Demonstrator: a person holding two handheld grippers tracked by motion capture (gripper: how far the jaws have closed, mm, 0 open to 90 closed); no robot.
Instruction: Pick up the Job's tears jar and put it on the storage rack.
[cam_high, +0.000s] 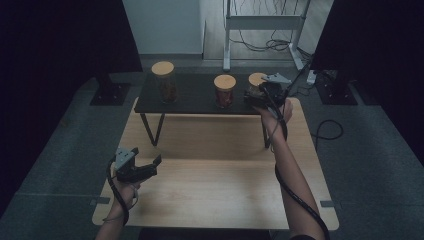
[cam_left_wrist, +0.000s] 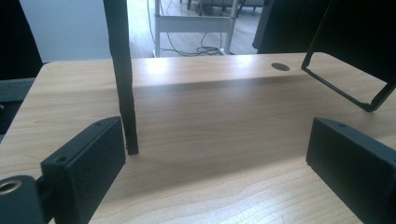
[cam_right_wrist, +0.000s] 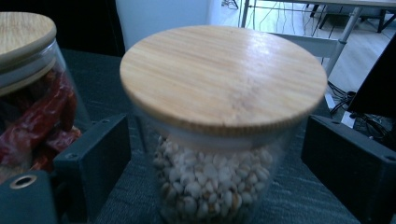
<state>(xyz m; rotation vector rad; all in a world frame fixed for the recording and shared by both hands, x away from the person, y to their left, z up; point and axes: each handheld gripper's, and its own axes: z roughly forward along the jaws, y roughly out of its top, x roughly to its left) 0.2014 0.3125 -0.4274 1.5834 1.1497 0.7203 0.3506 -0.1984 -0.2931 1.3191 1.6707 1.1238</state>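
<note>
Room, dim: grey carpet floor (cam_high: 55, 150) across lower and side areas of the high view; pale wood floor (cam_high: 215, 30) at top centre beside a white wall (cam_high: 162, 25); black curtains (cam_high: 50, 45) upper left and upper right. Furniture: light wooden table (cam_high: 215, 190) at centre, small black shelf (cam_high: 200, 97) on thin legs upon it; white metal frame (cam_high: 262, 22) at top with loose cables (cam_high: 270, 46) beneath

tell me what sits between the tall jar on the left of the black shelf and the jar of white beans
One thing: the jar of red chillies, between the tall jar and the bean jar on the black shelf, seen in the high view.
</note>
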